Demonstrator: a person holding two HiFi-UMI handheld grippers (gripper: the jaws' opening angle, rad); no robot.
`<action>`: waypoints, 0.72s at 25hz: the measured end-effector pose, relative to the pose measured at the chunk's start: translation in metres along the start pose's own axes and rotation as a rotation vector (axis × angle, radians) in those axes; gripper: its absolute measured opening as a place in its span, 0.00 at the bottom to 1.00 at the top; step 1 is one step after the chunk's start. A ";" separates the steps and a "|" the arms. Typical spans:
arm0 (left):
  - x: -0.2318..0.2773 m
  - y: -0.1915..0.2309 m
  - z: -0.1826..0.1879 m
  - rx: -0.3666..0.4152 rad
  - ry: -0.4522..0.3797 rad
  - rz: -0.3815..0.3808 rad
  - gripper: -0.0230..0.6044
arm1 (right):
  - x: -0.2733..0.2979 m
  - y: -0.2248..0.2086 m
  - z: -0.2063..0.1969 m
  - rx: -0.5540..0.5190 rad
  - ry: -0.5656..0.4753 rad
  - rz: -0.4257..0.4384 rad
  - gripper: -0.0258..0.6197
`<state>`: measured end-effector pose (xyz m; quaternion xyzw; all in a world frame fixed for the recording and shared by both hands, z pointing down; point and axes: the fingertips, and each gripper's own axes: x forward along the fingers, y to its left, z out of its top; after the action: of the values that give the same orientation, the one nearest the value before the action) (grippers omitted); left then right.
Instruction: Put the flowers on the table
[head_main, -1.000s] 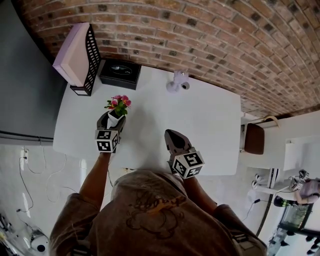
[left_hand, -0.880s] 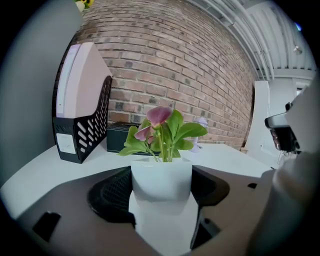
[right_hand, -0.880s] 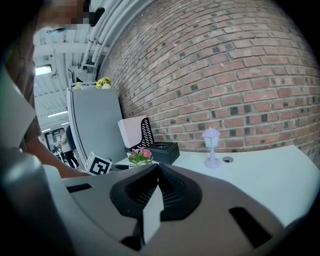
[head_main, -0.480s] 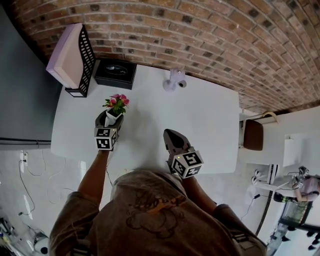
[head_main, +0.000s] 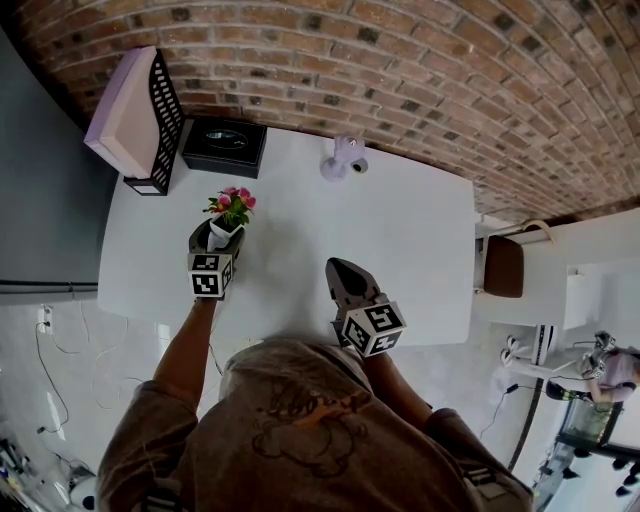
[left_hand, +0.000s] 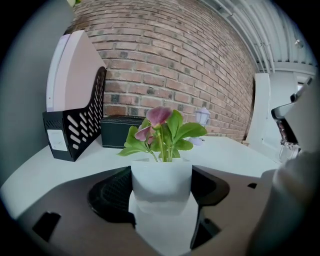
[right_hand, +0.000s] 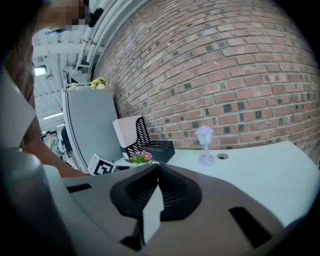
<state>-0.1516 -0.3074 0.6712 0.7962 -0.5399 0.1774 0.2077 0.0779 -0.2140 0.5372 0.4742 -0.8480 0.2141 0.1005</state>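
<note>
- Gripping the white pot (left_hand: 161, 181) of flowers (head_main: 232, 203): the left gripper (head_main: 220, 240) is clamping it, one jaw on each side of the pot wall, with leaves and blooms sticking up clear of the jaws.
- Pot is standing upright, long axis vertical, and no tilt is showing in the left gripper view.
- Pot is being held over the table (head_main: 400, 230), on the person's side of the black box (head_main: 223, 147) and a little apart from it.
- File holder (head_main: 160, 115) is standing just left of that box, and the small lamp (head_main: 340, 160) is sitting well to the box's right.
- Cannot tell whether the pot base is touching the tabletop; the jaws are covering its bottom edge in both views.
- Right gripper (head_main: 347, 278) is idling with jaws pressed together on nothing, right of the box and nearer the person than the pot.
- Key relation: the pot is sitting between the left fingers with the tabletop straight below it, so the left hand is doing the job and the right one is not needed.
- Judging the step: the set-down is under way and looking close to done.
- Next move is likely calling for a straight drop until the base is bearing flat, then the jaws spreading sideways.
- Risk: the pot is looking narrow and top-heavy, so a jaw dragging on release could be tipping it.
</note>
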 end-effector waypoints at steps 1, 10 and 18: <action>0.001 -0.001 -0.001 0.000 0.003 0.001 0.61 | 0.000 -0.001 0.000 0.002 0.001 -0.002 0.04; 0.004 -0.005 0.003 0.011 0.002 0.003 0.61 | -0.001 -0.004 0.001 0.010 0.000 -0.004 0.04; 0.002 -0.007 -0.002 0.021 0.007 0.002 0.61 | 0.001 -0.004 -0.003 0.017 0.004 0.000 0.04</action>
<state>-0.1449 -0.3054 0.6730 0.7970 -0.5383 0.1861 0.2009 0.0804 -0.2149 0.5410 0.4747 -0.8459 0.2223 0.0982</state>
